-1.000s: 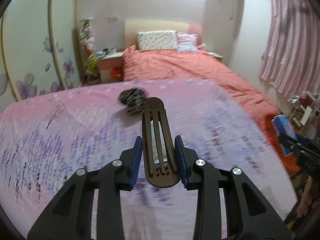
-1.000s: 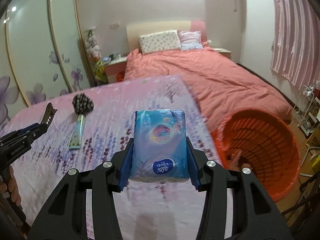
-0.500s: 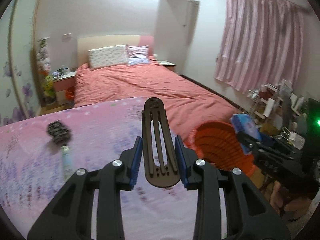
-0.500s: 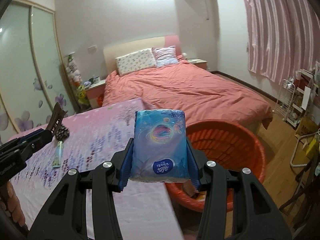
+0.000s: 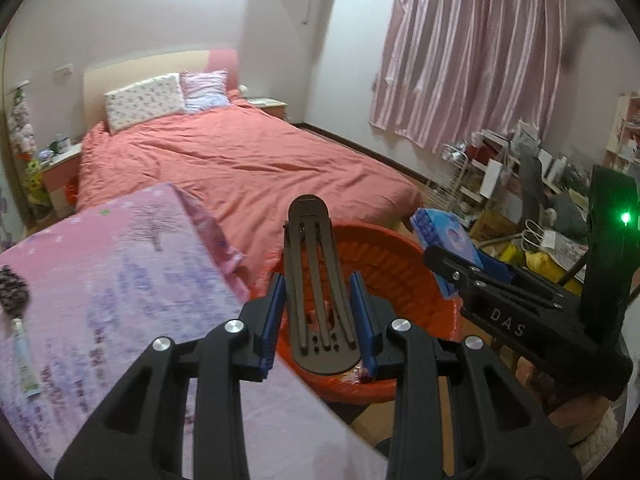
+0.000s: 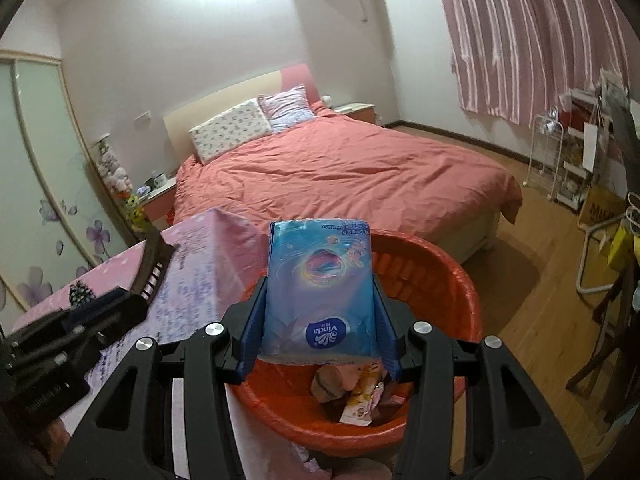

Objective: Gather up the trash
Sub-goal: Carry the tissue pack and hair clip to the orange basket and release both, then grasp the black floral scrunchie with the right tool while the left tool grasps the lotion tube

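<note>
My left gripper (image 5: 318, 304) is shut on a dark slotted plastic piece (image 5: 308, 220) that stands upright between the blue pads. It hangs over the near left rim of the orange basket (image 5: 384, 248). My right gripper (image 6: 319, 286) is shut on a blue tissue pack (image 6: 320, 264), held above the same orange basket (image 6: 460, 280). Wrappers and other trash (image 6: 360, 400) lie in the basket's bottom. In the left wrist view the right gripper (image 5: 460, 268) and the tissue pack (image 5: 440, 232) sit at the basket's right rim. The left gripper (image 6: 104, 308) shows at the left of the right wrist view.
A table with a pink and purple floral cloth (image 5: 120, 260) stands left of the basket, with a hairbrush (image 5: 14, 296) and a tube (image 5: 24, 360) on it. Behind is a bed with a red cover (image 5: 240, 160). Cluttered racks (image 5: 500, 168) fill the right side under pink curtains.
Both grippers have swung right, from over the floral table to over the orange basket, each still gripping its item. The brush and tube stay on the table.
</note>
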### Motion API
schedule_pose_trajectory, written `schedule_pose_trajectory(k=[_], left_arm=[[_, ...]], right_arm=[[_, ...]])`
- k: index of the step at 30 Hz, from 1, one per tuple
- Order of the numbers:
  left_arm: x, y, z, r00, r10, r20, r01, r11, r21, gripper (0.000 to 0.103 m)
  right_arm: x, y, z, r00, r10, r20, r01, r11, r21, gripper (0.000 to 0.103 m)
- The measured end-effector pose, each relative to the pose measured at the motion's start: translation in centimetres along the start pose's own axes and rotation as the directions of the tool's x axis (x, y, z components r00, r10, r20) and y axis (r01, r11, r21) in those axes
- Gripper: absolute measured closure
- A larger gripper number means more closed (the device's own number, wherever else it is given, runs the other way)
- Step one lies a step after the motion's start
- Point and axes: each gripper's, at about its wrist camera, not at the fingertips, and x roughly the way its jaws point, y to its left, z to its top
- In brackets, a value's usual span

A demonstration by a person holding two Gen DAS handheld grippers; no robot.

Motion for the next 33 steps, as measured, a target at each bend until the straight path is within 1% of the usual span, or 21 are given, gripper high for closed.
schedule_pose_trajectory(k=[4, 6, 7, 8, 9, 14, 18, 21, 24, 26, 28, 30, 33], left_arm=[[3.5, -1.6, 0.1, 0.998, -0.025, -0.049, 0.026, 1.0, 0.017, 0.069], [4.9, -1.5, -0.2, 0.997, -0.008, -0.076, 0.01, 1.0, 0.02, 0.066], [5.3, -1.2, -0.3, 0.996, 0.005, -0.084, -0.003, 1.0, 0.018, 0.055], [5.5, -0.7, -0.4, 0.996, 0.025, -0.089, -0.024, 1.0, 0.012, 0.045], [5.5, -0.2, -0.6, 0.995, 0.041, -0.089, -0.041, 0.999, 0.003, 0.042], [5.0, 3.1, -1.6, 0.987, 0.127, -0.1, -0.131, 0.991, -0.033, 0.032], [3.4, 6.3, -2.6, 0.978, 0.18, -0.105, -0.187, 0.98, -0.062, 0.029], [2.0, 8.9, -3.6, 0.966, 0.235, -0.109, -0.243, 0.967, -0.075, 0.027], [0.3, 11.8, -4.7, 0.949, 0.295, -0.113, -0.306, 0.947, -0.097, 0.024], [-0.9, 14.2, -5.5, 0.932, 0.342, -0.119, -0.355, 0.928, -0.116, 0.023], [-2.1, 16.9, -6.3, 0.911, 0.39, -0.134, -0.407, 0.902, -0.145, 0.023], [-3.3, 19.8, -7.0, 0.888, 0.434, -0.151, -0.457, 0.87, -0.188, 0.023], [-5.0, 24.1, -8.1, 0.852, 0.495, -0.173, -0.524, 0.811, -0.261, 0.023]], right_arm=[[1.3, -1.6, 0.2, 1.0, 0.003, -0.018, -0.002, 0.999, 0.044, 0.054], [2.1, -2.1, 0.3, 0.999, 0.019, -0.03, -0.017, 0.998, 0.053, 0.051], [2.5, -2.2, 0.3, 0.999, 0.018, -0.036, -0.016, 0.999, 0.052, 0.049], [2.9, -2.3, 0.1, 0.999, 0.007, -0.044, -0.005, 0.999, 0.05, 0.044], [3.2, -2.4, 0.0, 0.999, 0.003, -0.052, 0.0, 0.999, 0.051, 0.041], [3.5, -2.8, -1.3, 0.996, 0.008, -0.085, -0.001, 0.997, 0.076, 0.038], [3.3, -2.2, -1.7, 0.995, 0.001, -0.102, 0.004, 0.999, 0.047, 0.038], [3.0, -1.0, -2.2, 0.993, 0.011, -0.114, -0.008, 1.0, 0.024, 0.038], [2.6, 1.2, -2.7, 0.991, 0.025, -0.13, -0.027, 1.0, -0.015, 0.038], [2.4, 2.6, -3.0, 0.989, 0.04, -0.141, -0.046, 0.998, -0.039, 0.038], [2.2, 4.2, -3.4, 0.987, 0.056, -0.153, -0.066, 0.996, -0.064, 0.038], [2.1, 5.8, -3.9, 0.983, 0.073, -0.168, -0.089, 0.992, -0.089, 0.037], [2.2, 8.2, -4.7, 0.977, 0.097, -0.191, -0.123, 0.984, -0.127, 0.036]])
